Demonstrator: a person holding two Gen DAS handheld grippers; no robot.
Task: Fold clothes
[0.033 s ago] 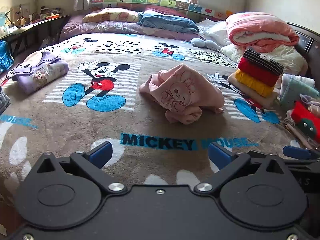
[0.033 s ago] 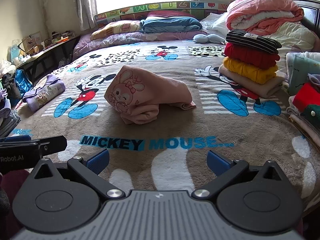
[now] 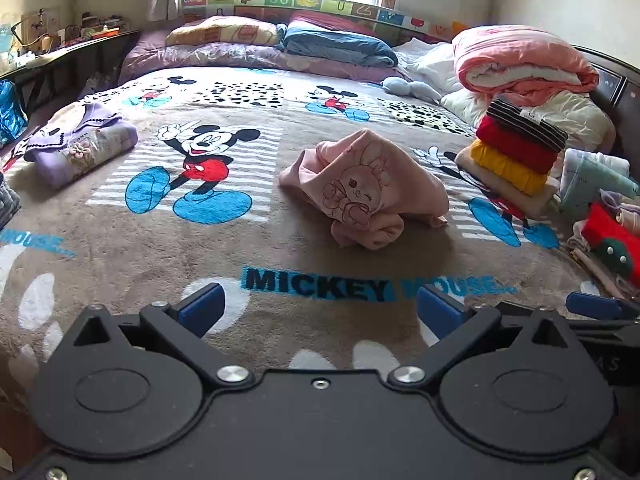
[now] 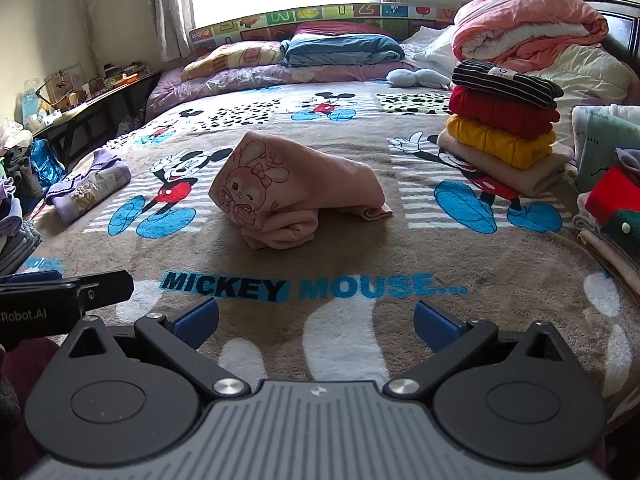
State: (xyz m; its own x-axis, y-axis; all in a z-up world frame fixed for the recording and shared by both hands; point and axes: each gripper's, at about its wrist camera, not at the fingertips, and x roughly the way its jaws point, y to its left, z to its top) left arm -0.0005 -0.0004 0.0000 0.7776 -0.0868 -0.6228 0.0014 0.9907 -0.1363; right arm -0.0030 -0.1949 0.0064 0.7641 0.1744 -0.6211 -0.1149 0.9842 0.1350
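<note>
Both sets of tongs are spread as wide as they go and holding nothing. The left tongs (image 3: 318, 310) and right tongs (image 4: 316, 322) hang side by side over the near edge of the bed, blue pads apart with only blanket (image 4: 360, 248) between them. You can spot the tip of the left one poking into the right view.

Out in front, well clear of both, the pink top (image 3: 362, 186) with the bunny print sits in a crumpled lump mid-bed, just past the "MICKEY MOUSE" lettering. One bit trails off to the right, could be a sleeve or a hem, hard to tell with it bunched up like this.

What could go wrong: grabbing the lump anywhere would probably catch several layers at once and lift a wad instead of an edge, so it never spreads flat. The fuzzy blanket might get pinched too if the tongs go in low.

No real containers here. The closest thing is the folded stack (image 4: 502, 120) to the right, striped on red on yellow on beige, and a folded purple top (image 3: 82, 144) off to the left.
</note>
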